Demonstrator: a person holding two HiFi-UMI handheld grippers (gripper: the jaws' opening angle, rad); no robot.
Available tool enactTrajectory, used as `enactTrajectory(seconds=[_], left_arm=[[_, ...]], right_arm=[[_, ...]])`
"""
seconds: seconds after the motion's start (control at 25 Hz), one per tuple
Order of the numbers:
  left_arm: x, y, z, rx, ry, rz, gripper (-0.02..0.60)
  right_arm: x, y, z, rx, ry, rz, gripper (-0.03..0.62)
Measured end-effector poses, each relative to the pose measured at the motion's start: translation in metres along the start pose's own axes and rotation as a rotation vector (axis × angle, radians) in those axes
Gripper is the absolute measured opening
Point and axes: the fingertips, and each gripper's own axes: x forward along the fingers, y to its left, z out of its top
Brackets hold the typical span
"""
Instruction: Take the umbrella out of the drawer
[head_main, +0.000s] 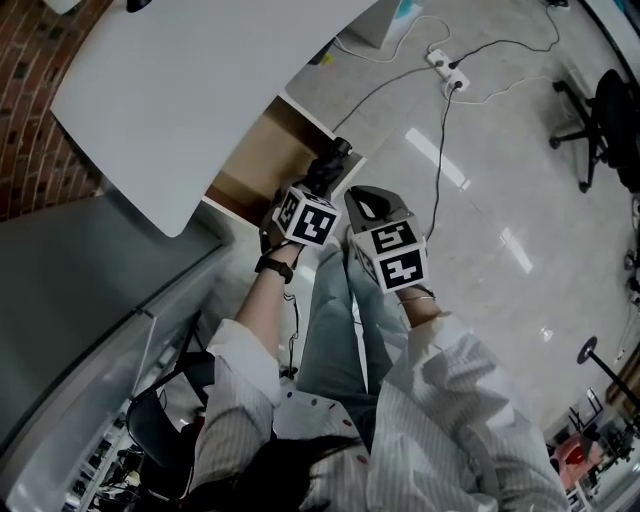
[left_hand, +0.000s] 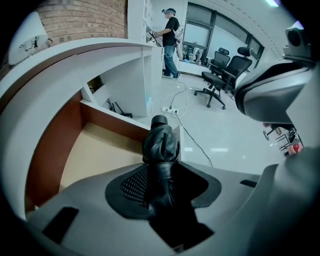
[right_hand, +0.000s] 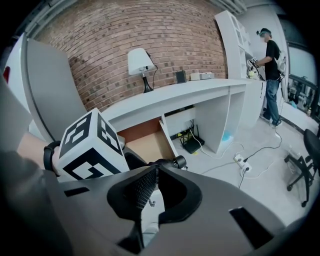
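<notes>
A black folded umbrella (head_main: 331, 166) hangs over the front edge of the open wooden drawer (head_main: 262, 152), and my left gripper (head_main: 322, 186) is shut on it. In the left gripper view the umbrella (left_hand: 160, 150) stands upright between the pads of the left gripper (left_hand: 160, 186), with the bare drawer bottom (left_hand: 100, 150) behind it. My right gripper (head_main: 372, 203) hovers just right of the left one, shut with nothing in it. In the right gripper view, the tips of the right gripper (right_hand: 156, 172) meet below the umbrella's end (right_hand: 178, 162) and the drawer (right_hand: 150, 144).
A white desk top (head_main: 180, 90) overhangs the drawer. A grey cabinet (head_main: 80, 290) stands at the left. A power strip with cables (head_main: 446, 62) lies on the glossy floor, near an office chair (head_main: 605, 120). A lamp (right_hand: 140, 62) stands on the desk. A person (left_hand: 170, 40) stands far off.
</notes>
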Motion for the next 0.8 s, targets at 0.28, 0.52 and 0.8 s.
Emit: enactTrajectory(seconds=[0.28, 0.52, 0.8], left_arm=[[0.014, -0.017, 0.018, -0.009, 0.015, -0.023, 0.178], [-0.001, -0.038, 0.057, -0.023, -0.071, -0.048, 0.176], [-0.030, -0.036, 0.103, -0.027, -0.140, -0.020, 0.176]], right_arm=[[-0.009, -0.025, 0.005, 0.028, -0.007, -0.005, 0.038], [-0.015, -0.046, 0.002, 0.029, 0.001, -0.006, 0.038], [-0.034, -0.054, 0.025, 0.018, -0.024, 0.000, 0.038]])
